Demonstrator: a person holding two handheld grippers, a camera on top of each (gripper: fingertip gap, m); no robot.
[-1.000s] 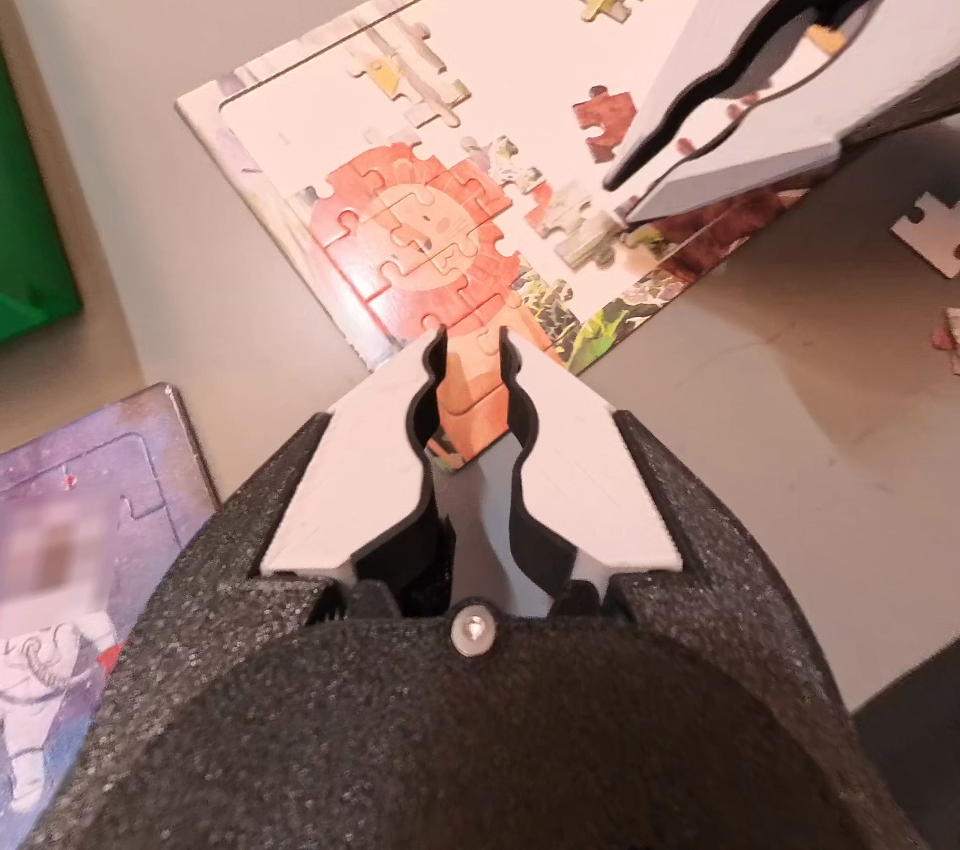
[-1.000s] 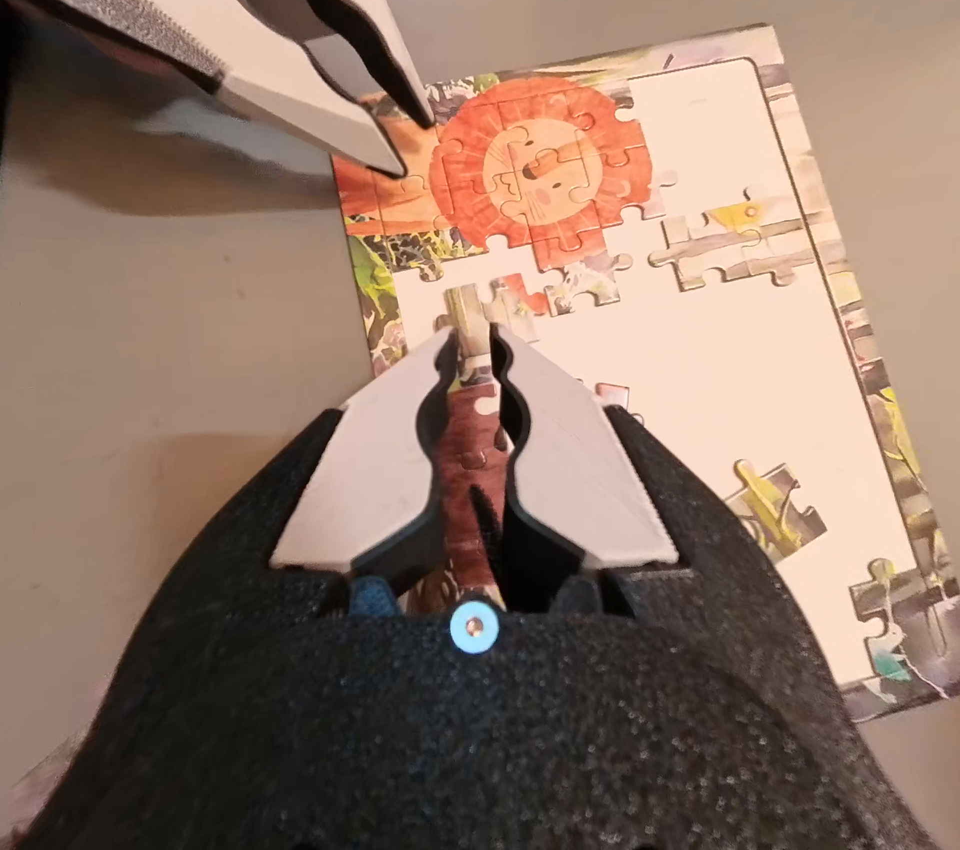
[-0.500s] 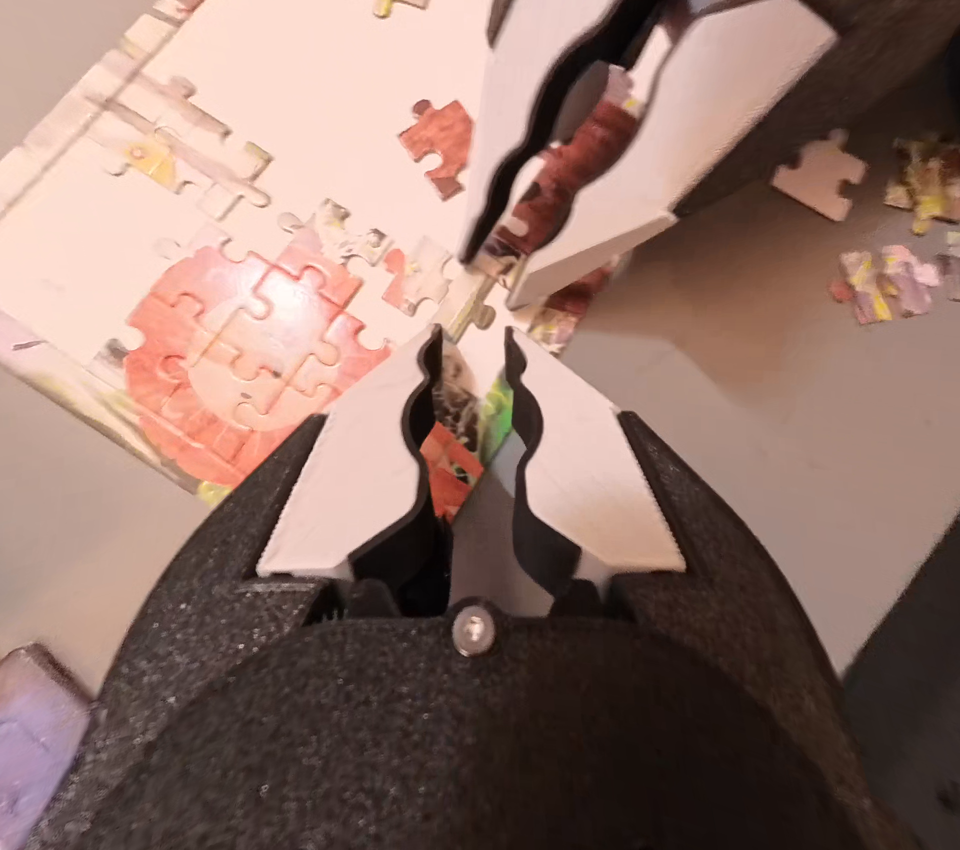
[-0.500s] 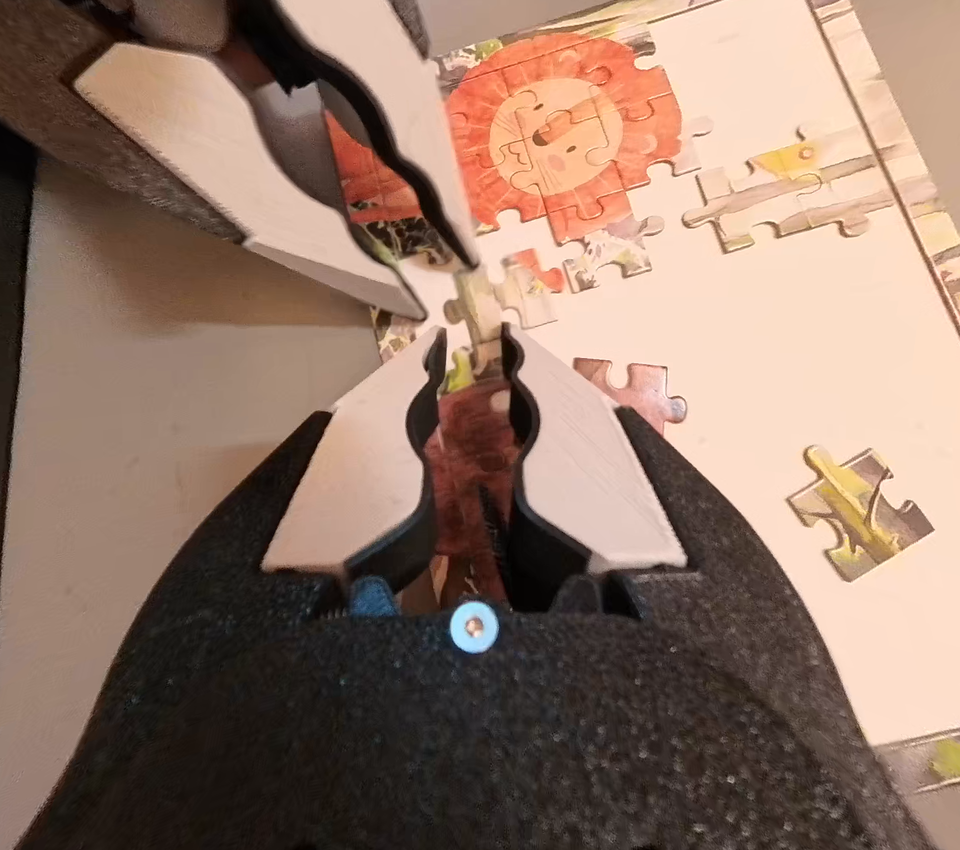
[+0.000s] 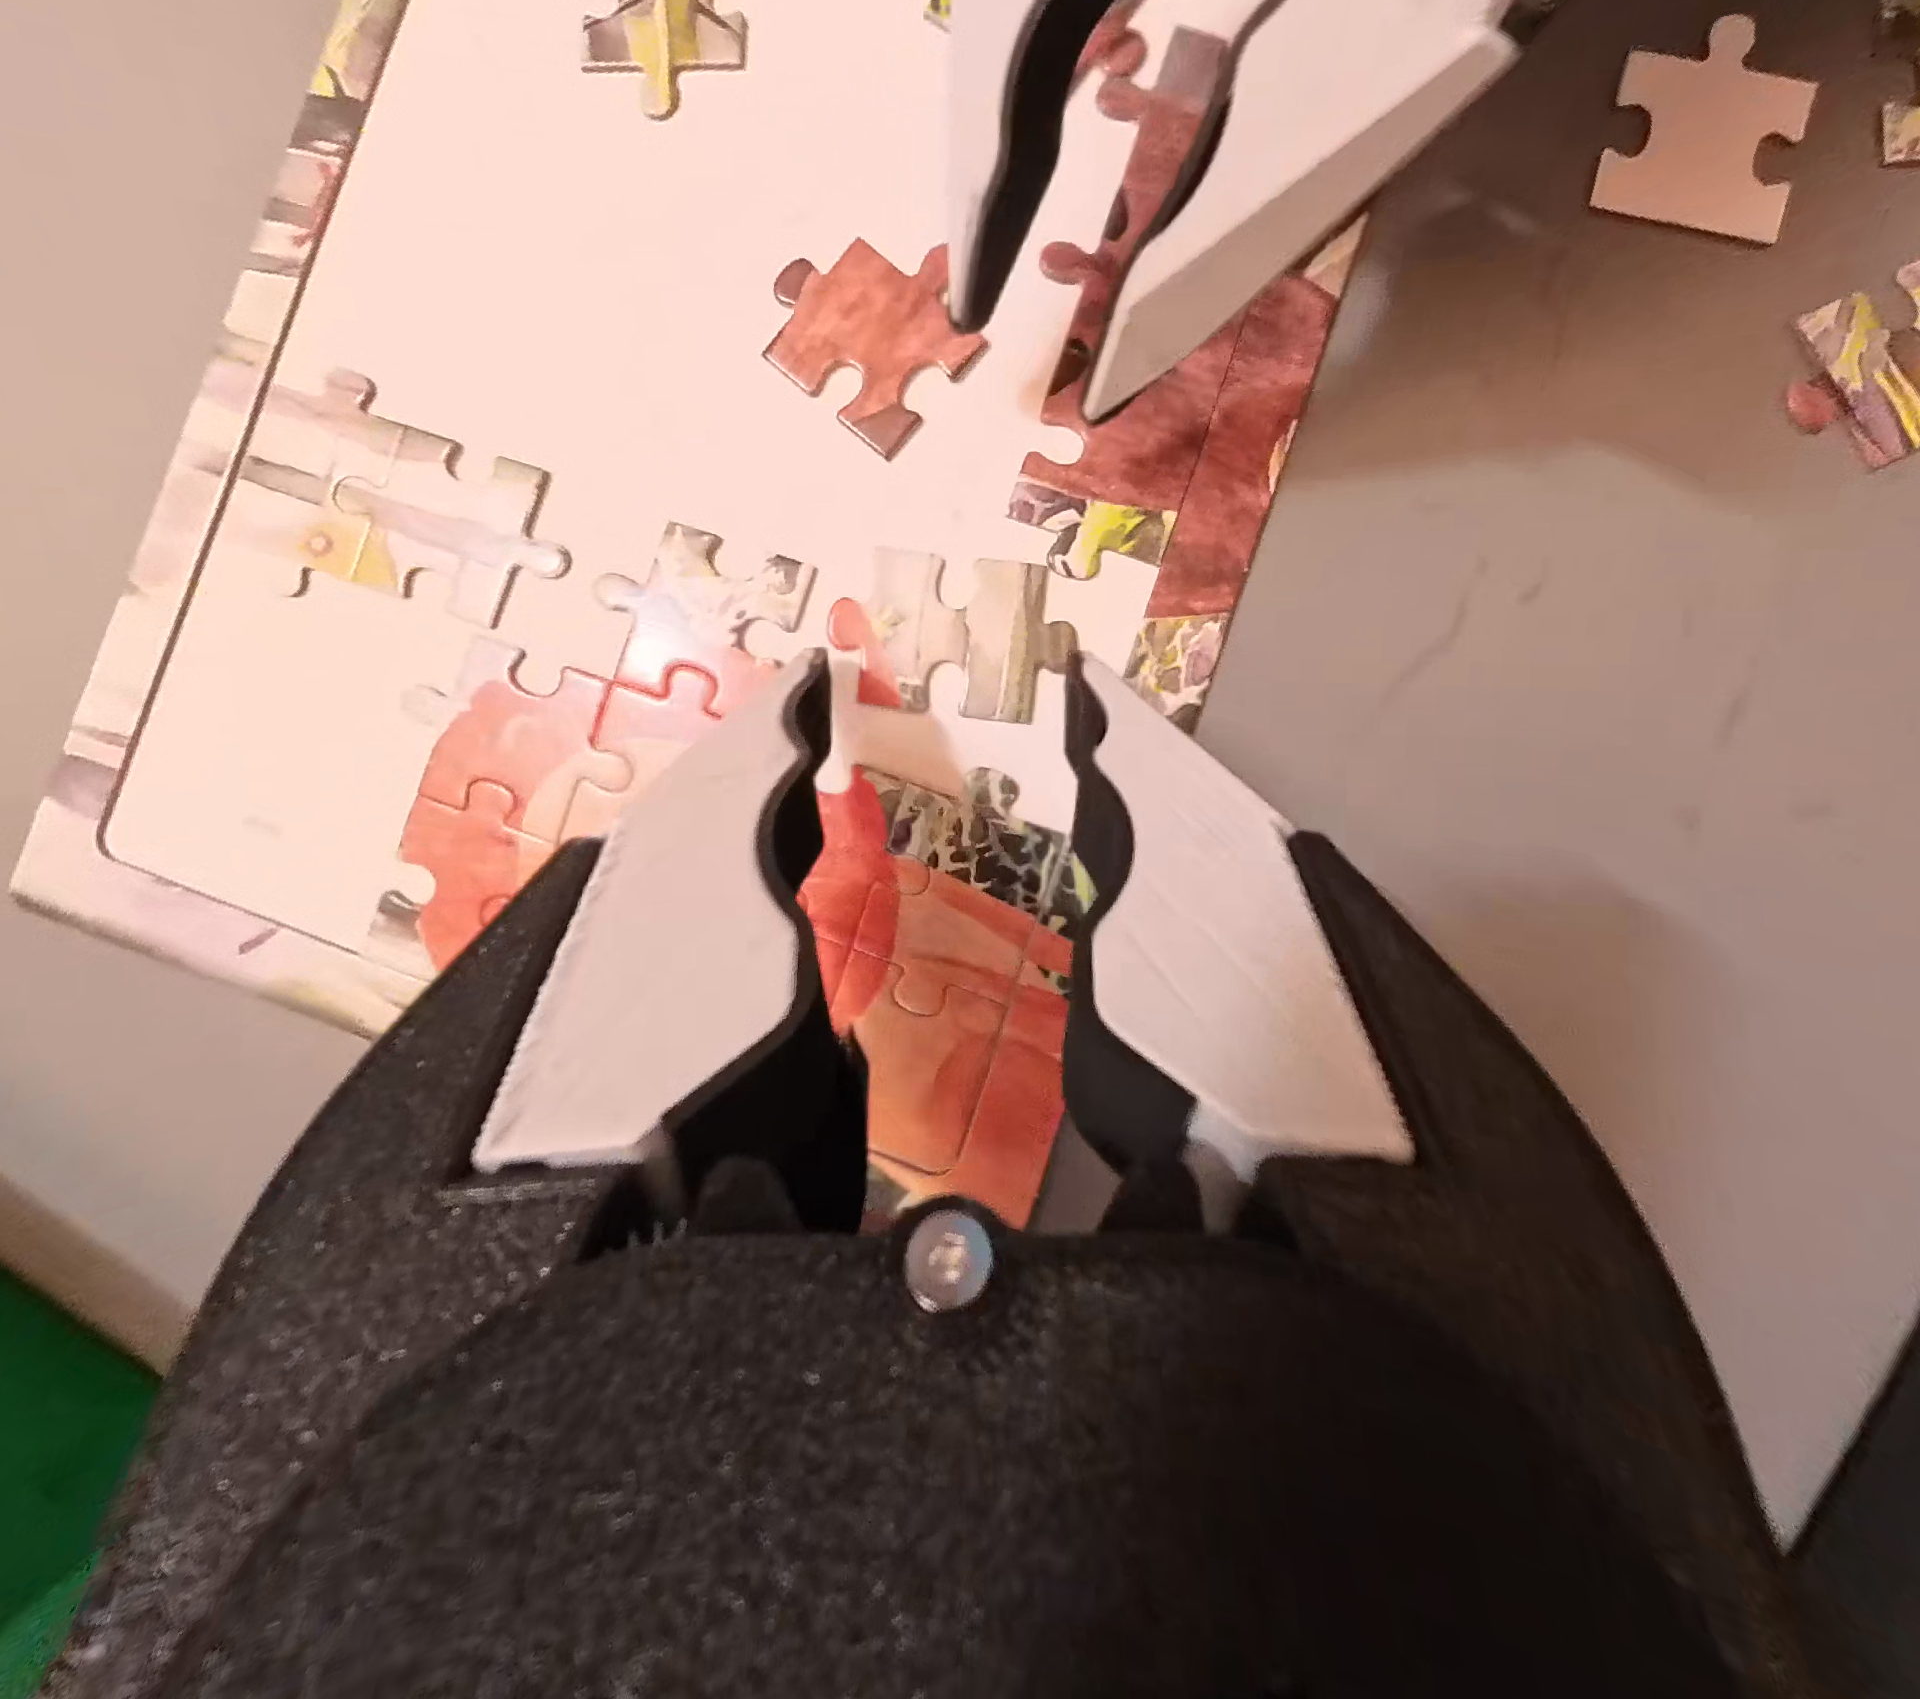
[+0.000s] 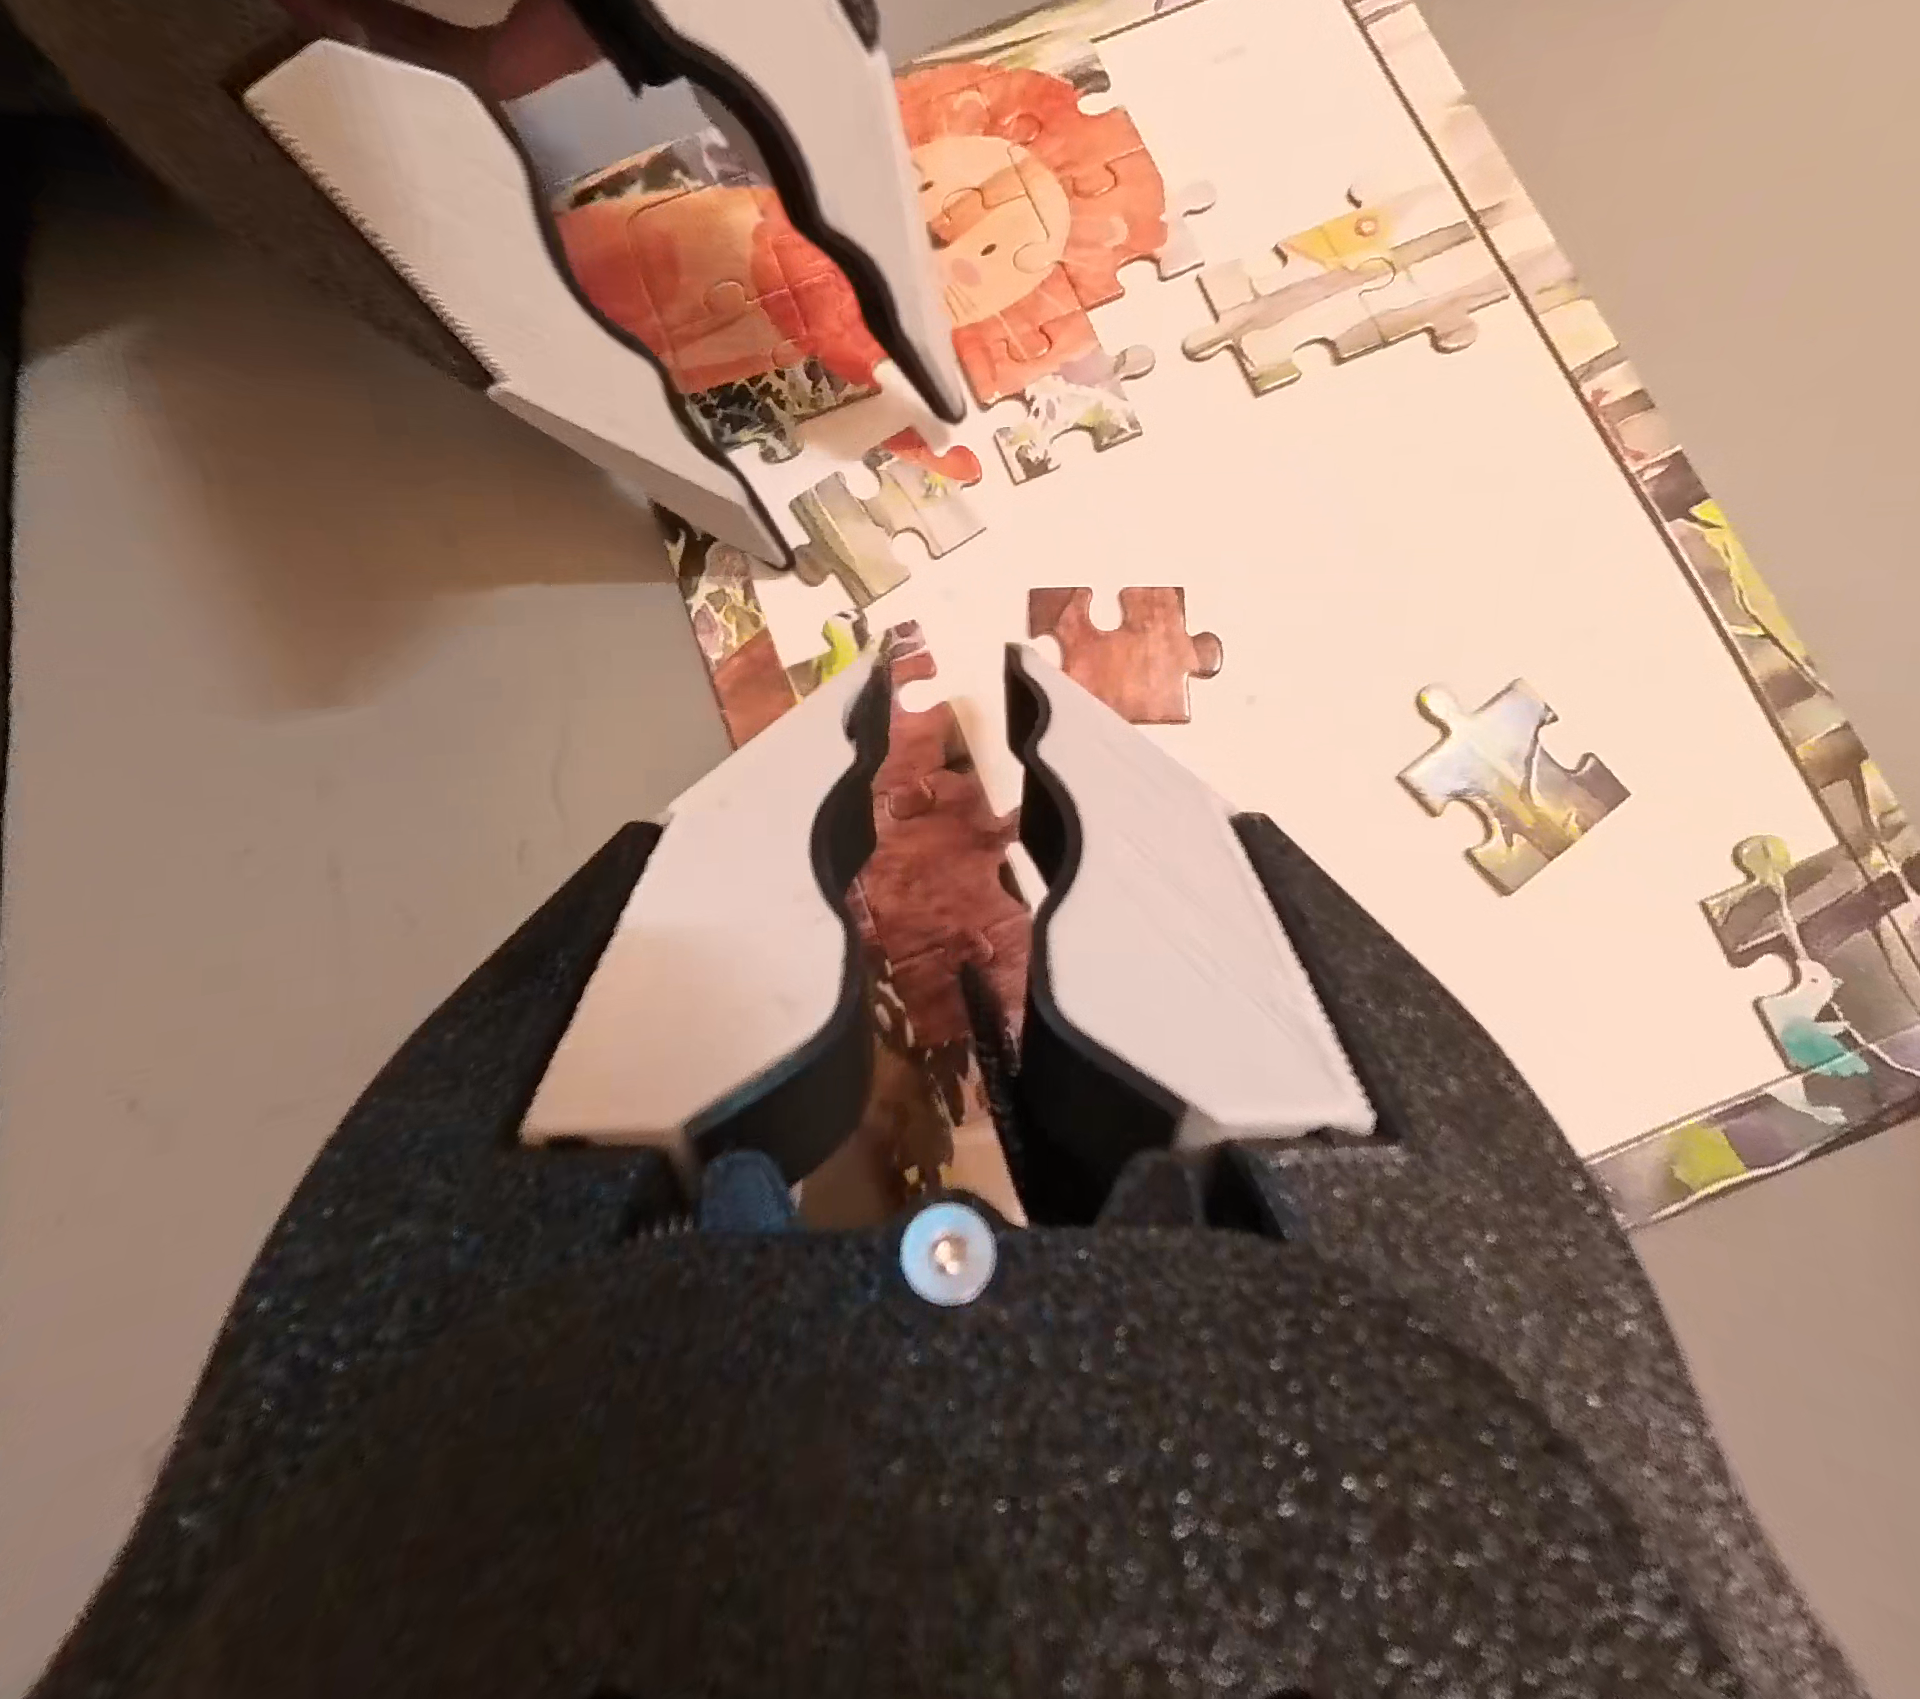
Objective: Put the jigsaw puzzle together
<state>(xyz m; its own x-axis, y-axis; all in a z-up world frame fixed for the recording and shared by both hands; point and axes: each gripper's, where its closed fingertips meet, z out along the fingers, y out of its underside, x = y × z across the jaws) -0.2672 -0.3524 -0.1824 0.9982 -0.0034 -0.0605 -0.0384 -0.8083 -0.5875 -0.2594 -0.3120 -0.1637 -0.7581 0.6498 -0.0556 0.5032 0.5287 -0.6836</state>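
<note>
Left claw point(image 5: 940, 662): spread wide, holding nothing. A second ago its fingers were nearly closed over the lion's body at the board's near edge; it has since advanced over the board and opened, tips now straddling the grey-and-red loose pieces point(image 5: 951, 636) just below the lion head point(image 6: 1023, 236).

Right claw point(image 6: 945, 662): parted a little, nothing between the fingers. It has also come forward, from the brown corner section to a point where one fingertip point(image 5: 977, 299) touches or nearly touches the loose brown piece point(image 6: 1127, 652); contact cannot be confirmed.

Puzzle board point(image 6: 1403, 527): lies flat on the tabletop point(image 6: 312, 766), partly filled. The lion and brown corner are assembled, while a grey strip point(image 6: 1340, 309) and several single pieces sit unjoined on the white field. More pieces, one face down point(image 5: 1704, 143), lie off the board.

Assessment: both claws have shifted from hovering to approach. A pick or nudge of a loose piece appears imminent. Most of the puzzle remains unplaced.
</note>
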